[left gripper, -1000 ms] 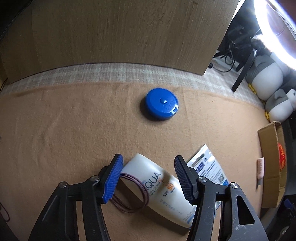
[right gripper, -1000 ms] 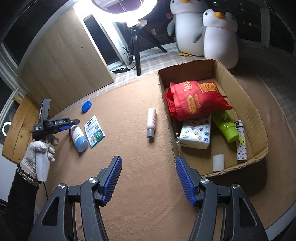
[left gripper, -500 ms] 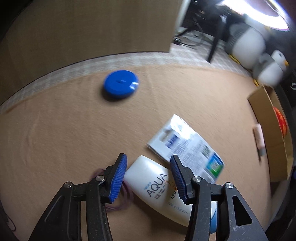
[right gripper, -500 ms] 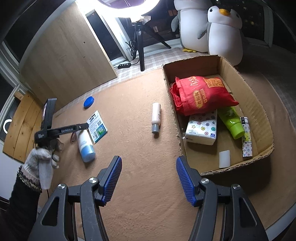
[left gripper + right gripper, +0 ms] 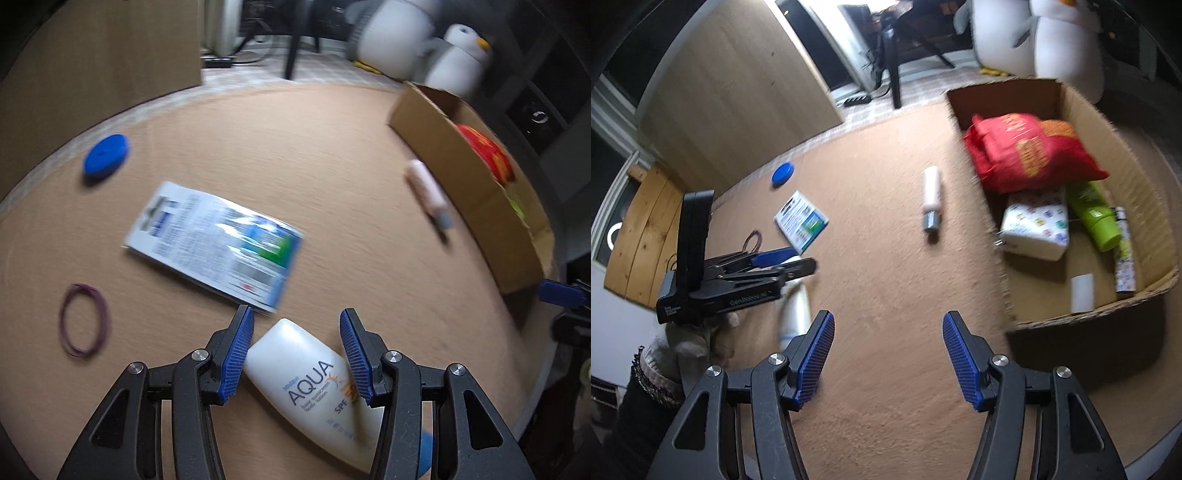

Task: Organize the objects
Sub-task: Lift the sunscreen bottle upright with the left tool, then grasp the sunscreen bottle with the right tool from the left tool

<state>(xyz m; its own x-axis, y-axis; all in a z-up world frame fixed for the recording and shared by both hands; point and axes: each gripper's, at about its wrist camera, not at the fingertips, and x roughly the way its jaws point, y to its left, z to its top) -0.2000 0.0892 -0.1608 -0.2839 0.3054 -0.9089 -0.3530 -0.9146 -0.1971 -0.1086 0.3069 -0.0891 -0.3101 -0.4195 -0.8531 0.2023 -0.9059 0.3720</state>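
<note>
Left gripper: fingers closed on the white sunscreen tube, its flat end poking out between the pads, above the bench. Right gripper: fingers wide apart, empty, cardboard box ahead-right.

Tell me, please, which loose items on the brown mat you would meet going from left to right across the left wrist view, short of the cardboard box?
Purple rubber band → blue round lid → printed packet → white AQUA sunscreen tube, between the left gripper jaws → pink tube.
</note>
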